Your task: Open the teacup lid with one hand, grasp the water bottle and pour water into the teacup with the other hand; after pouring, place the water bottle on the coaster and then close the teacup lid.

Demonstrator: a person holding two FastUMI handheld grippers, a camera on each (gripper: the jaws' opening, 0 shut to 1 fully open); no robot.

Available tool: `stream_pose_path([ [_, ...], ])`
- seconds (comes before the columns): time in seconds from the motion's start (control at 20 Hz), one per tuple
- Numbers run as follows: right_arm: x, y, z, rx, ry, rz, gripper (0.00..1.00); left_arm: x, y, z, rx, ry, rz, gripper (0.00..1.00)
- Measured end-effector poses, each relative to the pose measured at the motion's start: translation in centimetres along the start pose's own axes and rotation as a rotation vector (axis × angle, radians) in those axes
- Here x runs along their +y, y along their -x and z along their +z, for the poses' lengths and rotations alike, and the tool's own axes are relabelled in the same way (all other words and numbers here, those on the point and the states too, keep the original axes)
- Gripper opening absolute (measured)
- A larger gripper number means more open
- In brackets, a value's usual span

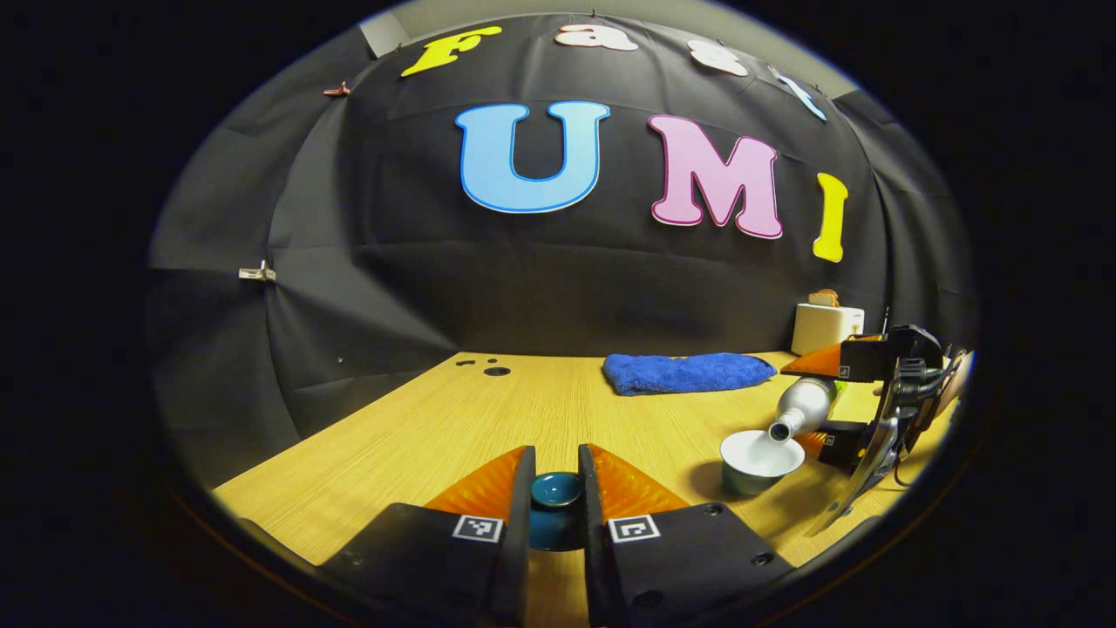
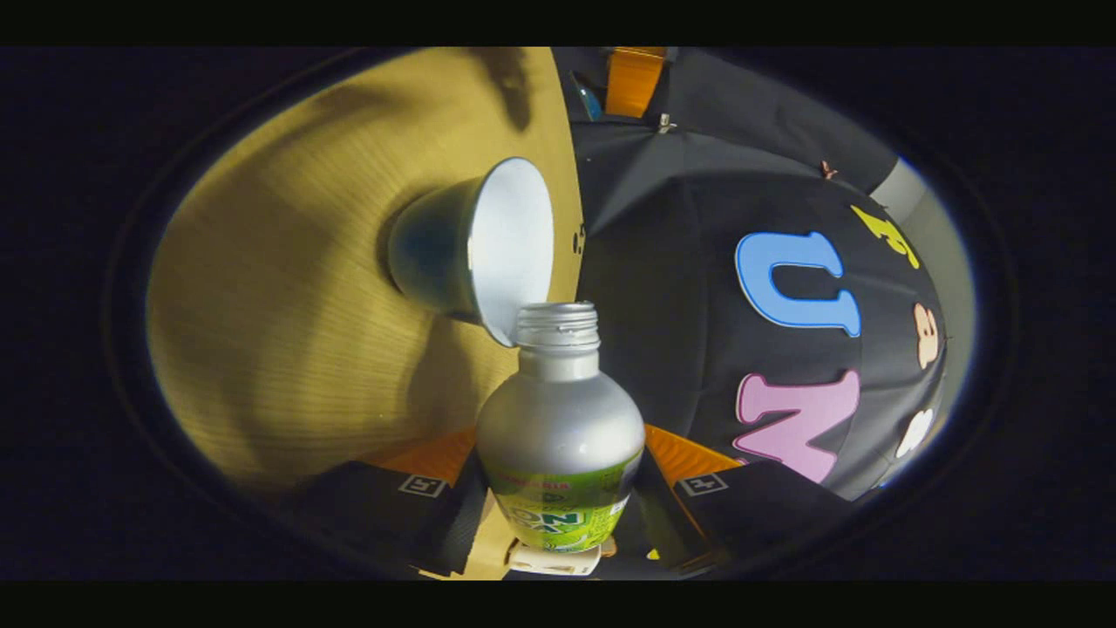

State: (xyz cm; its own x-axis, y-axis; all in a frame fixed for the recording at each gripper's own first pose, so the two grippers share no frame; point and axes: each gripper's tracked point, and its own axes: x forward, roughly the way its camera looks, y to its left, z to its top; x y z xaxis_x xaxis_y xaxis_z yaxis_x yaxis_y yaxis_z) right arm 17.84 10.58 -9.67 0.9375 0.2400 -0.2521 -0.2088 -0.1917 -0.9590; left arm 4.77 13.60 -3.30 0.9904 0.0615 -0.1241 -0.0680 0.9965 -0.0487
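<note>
In the left gripper view my left gripper (image 1: 556,488) is shut on the dark teal teacup lid (image 1: 555,490), held just above the wooden table (image 1: 488,419). To the right stands the uncovered teacup (image 1: 758,460), white inside and dark teal outside. My right gripper (image 1: 841,397) holds a silver water bottle (image 1: 804,407) tipped over, its open mouth at the cup's rim. In the right gripper view my right gripper (image 2: 558,471) is shut on the water bottle (image 2: 560,419), silver with a green label; its threaded neck touches the rim of the teacup (image 2: 475,249).
A folded blue towel (image 1: 687,372) lies at the back of the table. Behind it on the right stands a cream toaster (image 1: 824,327) with a slice of bread in it. Small dark holes (image 1: 495,370) mark the table's far left part.
</note>
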Motion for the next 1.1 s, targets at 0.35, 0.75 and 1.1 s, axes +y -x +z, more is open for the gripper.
stream_pose_path([
  [0.35, -0.6, 0.2, 0.3, -0.018, 0.082, -0.034, 0.80, 0.1, 0.2, -0.1, 0.006, 0.004, -0.002, 0.30],
  [0.75, -2.5, 0.3, 0.3, -0.029, 0.152, -0.085, 0.80, -0.1, 0.5, -0.2, 0.011, 0.033, -0.018, 0.30],
  [1.1, -3.7, 0.1, 0.7, -0.044, 0.232, -0.116, 0.80, 0.2, 1.0, -0.2, 0.011, 0.043, -0.017, 0.30],
])
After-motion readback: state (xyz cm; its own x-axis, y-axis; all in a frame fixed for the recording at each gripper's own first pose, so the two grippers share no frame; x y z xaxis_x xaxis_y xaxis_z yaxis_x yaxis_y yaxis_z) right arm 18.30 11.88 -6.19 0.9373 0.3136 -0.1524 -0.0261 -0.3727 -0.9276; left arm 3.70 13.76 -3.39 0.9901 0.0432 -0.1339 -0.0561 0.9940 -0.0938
